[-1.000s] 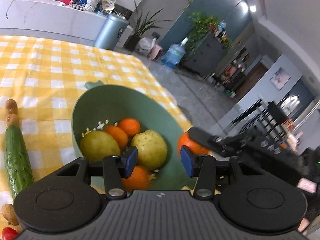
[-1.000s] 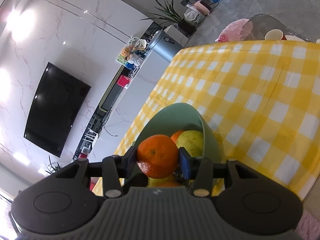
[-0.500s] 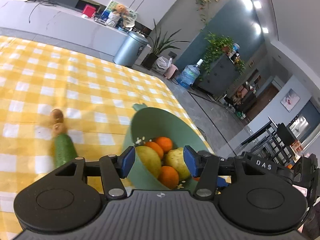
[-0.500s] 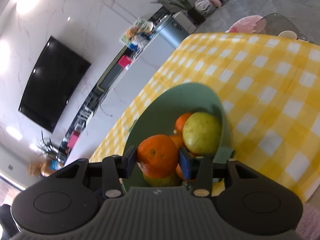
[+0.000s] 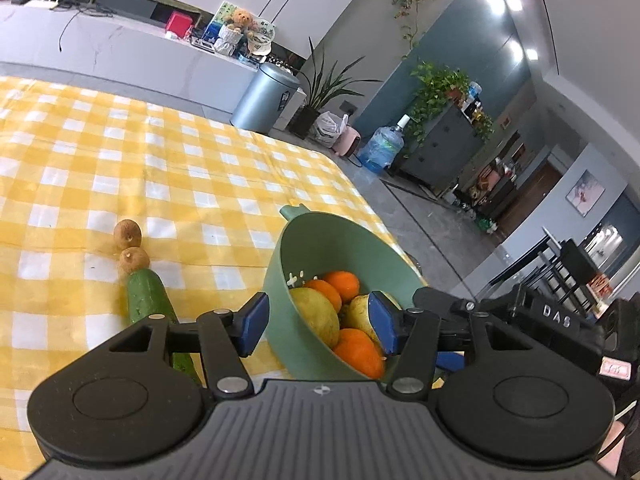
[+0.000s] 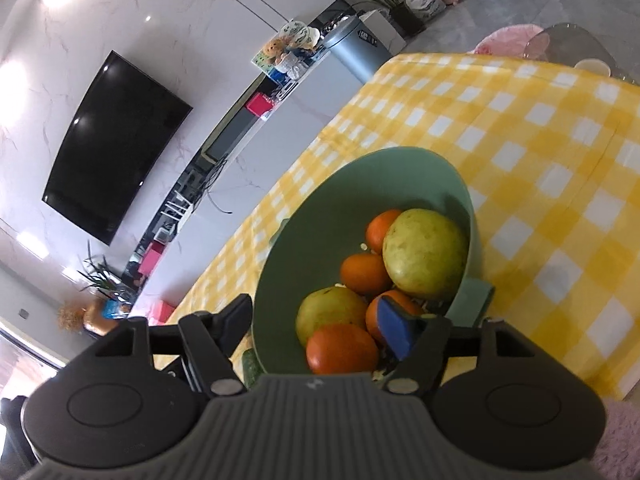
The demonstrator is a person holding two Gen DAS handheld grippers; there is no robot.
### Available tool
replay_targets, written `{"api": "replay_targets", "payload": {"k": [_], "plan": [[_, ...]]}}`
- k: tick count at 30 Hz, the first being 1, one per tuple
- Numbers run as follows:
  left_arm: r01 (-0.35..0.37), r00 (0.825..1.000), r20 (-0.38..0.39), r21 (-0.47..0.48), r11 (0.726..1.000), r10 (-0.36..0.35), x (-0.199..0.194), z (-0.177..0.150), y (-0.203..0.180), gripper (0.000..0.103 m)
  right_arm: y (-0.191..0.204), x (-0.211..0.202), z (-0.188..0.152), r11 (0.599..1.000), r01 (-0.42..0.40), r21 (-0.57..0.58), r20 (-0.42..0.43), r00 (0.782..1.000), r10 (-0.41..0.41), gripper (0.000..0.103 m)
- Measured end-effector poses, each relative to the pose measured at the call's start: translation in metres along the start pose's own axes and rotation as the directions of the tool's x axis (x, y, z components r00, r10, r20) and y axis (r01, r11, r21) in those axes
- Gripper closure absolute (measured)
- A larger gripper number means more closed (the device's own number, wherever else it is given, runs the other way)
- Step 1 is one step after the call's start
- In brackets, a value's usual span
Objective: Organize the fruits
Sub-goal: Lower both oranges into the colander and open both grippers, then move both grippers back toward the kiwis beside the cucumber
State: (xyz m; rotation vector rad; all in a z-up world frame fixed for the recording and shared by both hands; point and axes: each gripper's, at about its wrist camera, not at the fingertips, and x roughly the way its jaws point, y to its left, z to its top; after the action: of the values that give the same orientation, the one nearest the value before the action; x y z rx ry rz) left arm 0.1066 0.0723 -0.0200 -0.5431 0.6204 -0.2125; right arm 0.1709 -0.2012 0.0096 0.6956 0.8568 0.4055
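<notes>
A green colander bowl (image 5: 288, 280) stands on the yellow checked tablecloth and holds several oranges (image 5: 344, 285) and two yellow-green pears (image 5: 320, 314). My left gripper (image 5: 318, 328) is open and empty, its jaws either side of the bowl's near wall. In the right wrist view the bowl (image 6: 360, 184) holds a big pear (image 6: 426, 252), a smaller pear (image 6: 330, 312) and oranges, one (image 6: 342, 348) lying nearest me. My right gripper (image 6: 320, 328) is open and empty over the bowl's near rim.
A cucumber (image 5: 154, 308) lies left of the bowl with two brown kiwis (image 5: 134, 260) at its far end. The table edge runs just right of the bowl, with floor beyond. The right gripper's body (image 5: 520, 320) is close on the right.
My right gripper opened and let go of the orange, which now lies in the bowl. My left gripper has pulled back and tilted up from the bowl.
</notes>
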Motion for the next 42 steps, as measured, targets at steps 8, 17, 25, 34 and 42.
{"api": "replay_targets", "payload": {"k": [8, 17, 25, 34, 42], "plan": [[-0.045, 0.999, -0.002, 0.005, 0.999, 0.045, -0.007, 0.004, -0.007, 0.040, -0.010, -0.009, 0.003, 0.997, -0.010, 0.078, 0.065, 0.998, 0.005, 0.027], [-0.123, 0.991, -0.049, 0.029, 0.992, 0.124, -0.033, 0.009, -0.018, 0.029, 0.007, -0.012, 0.001, 0.998, 0.060, -0.025, 0.086, 0.995, -0.058, 0.007], [-0.267, 0.950, -0.148, 0.073, 0.961, 0.275, -0.056, 0.003, -0.020, 0.020, 0.041, -0.012, -0.011, 0.967, 0.158, -0.199, 0.108, 0.984, -0.138, 0.004], [-0.396, 0.897, -0.194, 0.044, 0.917, 0.396, -0.086, -0.016, 0.009, 0.020, 0.085, -0.009, -0.041, 0.901, 0.161, -0.403, -0.006, 0.984, -0.178, 0.019], [-0.410, 0.901, -0.157, -0.004, 0.912, 0.404, -0.098, -0.027, 0.040, 0.022, 0.076, 0.013, -0.067, 0.941, 0.131, -0.312, -0.171, 0.966, -0.191, 0.069]]}}
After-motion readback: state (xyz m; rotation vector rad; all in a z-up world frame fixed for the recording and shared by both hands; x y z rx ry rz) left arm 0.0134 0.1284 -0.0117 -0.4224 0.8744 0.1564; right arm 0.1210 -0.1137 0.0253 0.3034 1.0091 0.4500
